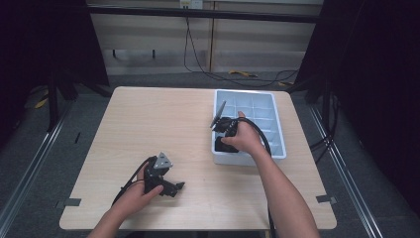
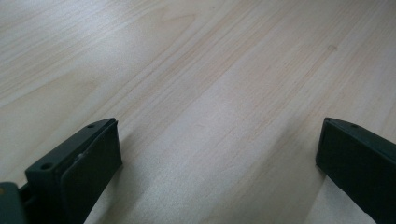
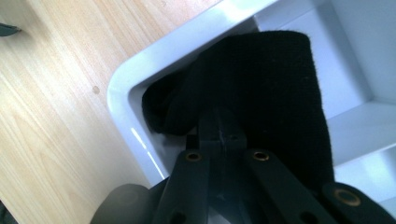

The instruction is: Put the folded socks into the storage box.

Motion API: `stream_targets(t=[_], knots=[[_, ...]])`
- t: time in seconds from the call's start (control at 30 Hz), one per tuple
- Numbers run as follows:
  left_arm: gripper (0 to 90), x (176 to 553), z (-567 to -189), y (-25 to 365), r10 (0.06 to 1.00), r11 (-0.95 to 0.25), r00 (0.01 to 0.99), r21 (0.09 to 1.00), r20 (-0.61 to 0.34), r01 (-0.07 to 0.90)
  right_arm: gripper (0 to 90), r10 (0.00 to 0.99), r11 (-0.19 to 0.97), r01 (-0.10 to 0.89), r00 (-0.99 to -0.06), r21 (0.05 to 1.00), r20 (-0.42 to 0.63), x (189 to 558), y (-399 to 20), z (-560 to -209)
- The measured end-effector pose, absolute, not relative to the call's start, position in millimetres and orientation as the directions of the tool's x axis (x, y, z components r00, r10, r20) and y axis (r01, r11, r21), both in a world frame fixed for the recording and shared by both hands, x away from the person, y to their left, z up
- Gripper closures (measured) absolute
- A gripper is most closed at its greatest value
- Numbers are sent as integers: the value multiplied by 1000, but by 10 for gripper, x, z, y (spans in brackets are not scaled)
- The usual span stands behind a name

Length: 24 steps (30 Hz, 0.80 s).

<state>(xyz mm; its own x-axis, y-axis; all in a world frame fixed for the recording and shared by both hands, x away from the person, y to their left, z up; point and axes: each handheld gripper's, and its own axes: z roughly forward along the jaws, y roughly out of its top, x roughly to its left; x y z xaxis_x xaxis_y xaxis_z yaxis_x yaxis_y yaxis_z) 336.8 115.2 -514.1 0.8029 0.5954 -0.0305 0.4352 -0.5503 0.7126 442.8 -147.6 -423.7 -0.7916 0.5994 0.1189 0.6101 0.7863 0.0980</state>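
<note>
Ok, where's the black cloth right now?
The black cloth is pinched in the right tool, in the near-left corner compartment of the white tray, on the table's right side in the high view.

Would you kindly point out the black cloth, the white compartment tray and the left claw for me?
black cloth (image 3: 280, 88): right gripper view, on its broad folded face.
white compartment tray (image 1: 278, 124): high view, on its right rim.
left claw (image 1: 174, 188): high view, at its tips, low over the table.
</note>
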Motion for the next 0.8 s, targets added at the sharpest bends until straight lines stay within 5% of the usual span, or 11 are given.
stream_targets(t=[0.3,0.8], knots=[[0,3367,-5141,1152,595,-550,803,713,-30,435,892,595,789,606,-795,99,121,4423,-1472,-4246],[0,3366,-5143,1150,597,-548,801,714,-32,437,884,594,795,594,-804,127,42,4397,-1574,-3715]])
